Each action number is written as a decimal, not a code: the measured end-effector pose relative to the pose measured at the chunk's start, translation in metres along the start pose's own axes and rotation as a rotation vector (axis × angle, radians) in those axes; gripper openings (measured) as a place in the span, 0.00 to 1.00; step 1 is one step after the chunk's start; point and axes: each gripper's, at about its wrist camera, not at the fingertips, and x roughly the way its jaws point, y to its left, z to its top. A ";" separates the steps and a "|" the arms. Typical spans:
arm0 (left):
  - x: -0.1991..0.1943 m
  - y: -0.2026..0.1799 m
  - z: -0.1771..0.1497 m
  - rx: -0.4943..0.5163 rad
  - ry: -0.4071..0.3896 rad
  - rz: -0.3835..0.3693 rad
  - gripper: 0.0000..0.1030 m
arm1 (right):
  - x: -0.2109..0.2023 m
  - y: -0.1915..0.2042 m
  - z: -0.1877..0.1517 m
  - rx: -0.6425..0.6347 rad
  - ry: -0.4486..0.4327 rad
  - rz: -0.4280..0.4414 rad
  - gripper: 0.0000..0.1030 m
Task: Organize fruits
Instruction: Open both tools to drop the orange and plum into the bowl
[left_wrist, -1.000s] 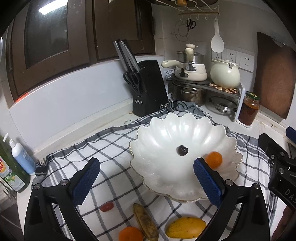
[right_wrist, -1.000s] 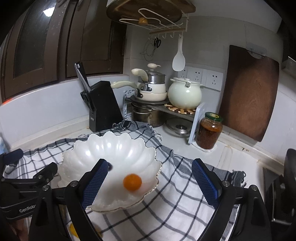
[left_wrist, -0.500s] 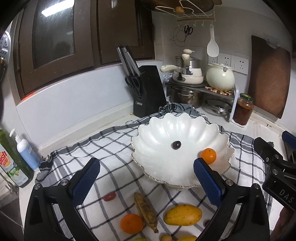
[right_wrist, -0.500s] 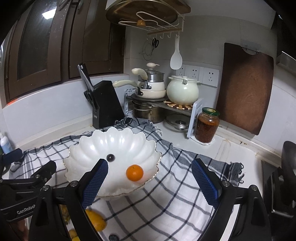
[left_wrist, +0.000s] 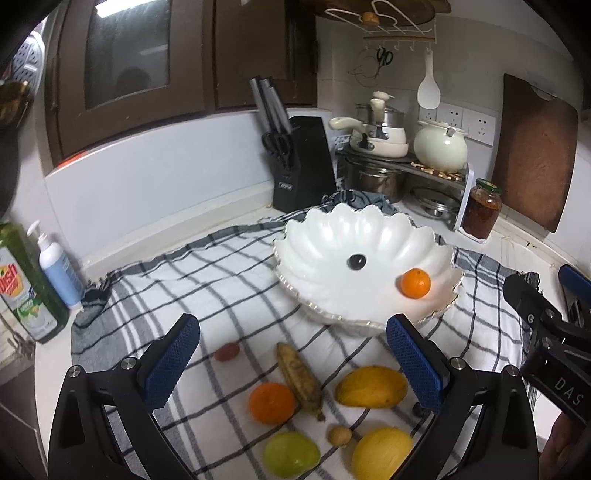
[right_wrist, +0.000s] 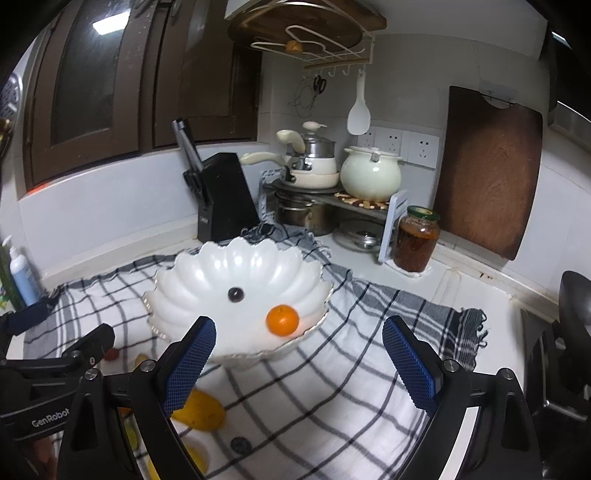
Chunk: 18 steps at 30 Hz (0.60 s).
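A: While both tools hang above the checked cloth (left_wrist: 229, 280), which fruit is judged the likeliest next pick, and which way does it lie?

B: In the left wrist view, the banana (left_wrist: 300, 380) is seen between the spread fingers of the left gripper (left_wrist: 291, 363), lying flat on the cloth. Its long axis is run from about 11 o'clock to 5 o'clock, so it is set nearly along the fingers rather than across them. A turn of the wrist would probably be called for before a pinch across its width.

A: And what is lying around it?

B: An orange (left_wrist: 271, 402) is touching or just beside it at 8 o'clock, a mango (left_wrist: 371, 386) is near at 3 o'clock, and a small red fruit (left_wrist: 227, 351) is found at 10 o'clock.

A: Where are the fruits meant to go?

B: The shell-shaped bowl (left_wrist: 332, 236) is seen at 1 o'clock of the banana; a small orange (left_wrist: 415, 283) and a dark round fruit (left_wrist: 357, 261) are already held in it.

A: Is the right gripper (right_wrist: 299, 354) nearer?

B: It is judged not. Its jaws are also spread with nothing held, and it is aimed at the bowl at 12 o'clock; the loose fruit is left at its 7 o'clock.
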 end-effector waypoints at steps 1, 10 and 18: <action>-0.001 0.002 -0.003 -0.002 0.002 0.000 1.00 | -0.001 0.003 -0.003 -0.004 0.004 0.005 0.90; -0.011 0.020 -0.028 -0.009 0.018 0.009 1.00 | -0.011 0.023 -0.025 -0.013 0.018 0.048 0.90; -0.023 0.038 -0.047 -0.038 0.009 0.020 1.00 | -0.024 0.040 -0.047 -0.033 0.028 0.079 0.90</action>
